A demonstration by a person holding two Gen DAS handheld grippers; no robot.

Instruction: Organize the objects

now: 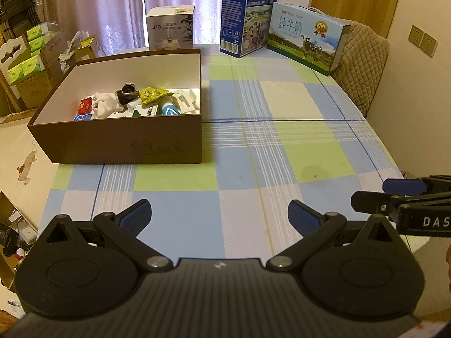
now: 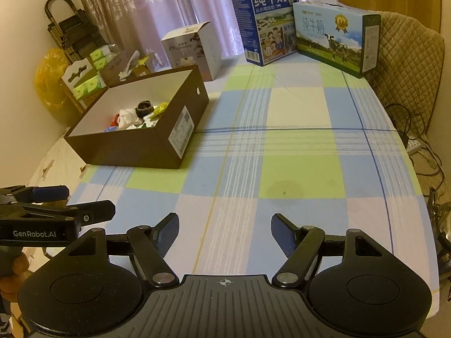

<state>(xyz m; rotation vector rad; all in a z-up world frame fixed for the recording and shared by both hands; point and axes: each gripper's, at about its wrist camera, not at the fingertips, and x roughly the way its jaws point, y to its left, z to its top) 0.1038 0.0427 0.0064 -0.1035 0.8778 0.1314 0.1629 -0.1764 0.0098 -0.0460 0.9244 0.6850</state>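
Small objects already sit heaped in the brown box upper left, my left claw and right claw both released and empty, so I judge organizing nearly done.

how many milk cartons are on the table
2. The tall dark blue milk carton stands at the far edge by the curtain; the lower light blue milk carton sits right beside it, near the quilted chair. None seem hidden.

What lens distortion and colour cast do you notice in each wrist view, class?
Left wrist view: fisheye bends the checked tablecloth lines, corners go black, and a warm dim cast softens the brown box. Right wrist view: same bowing and dark corners; the milk cartons lean, print slightly soft.
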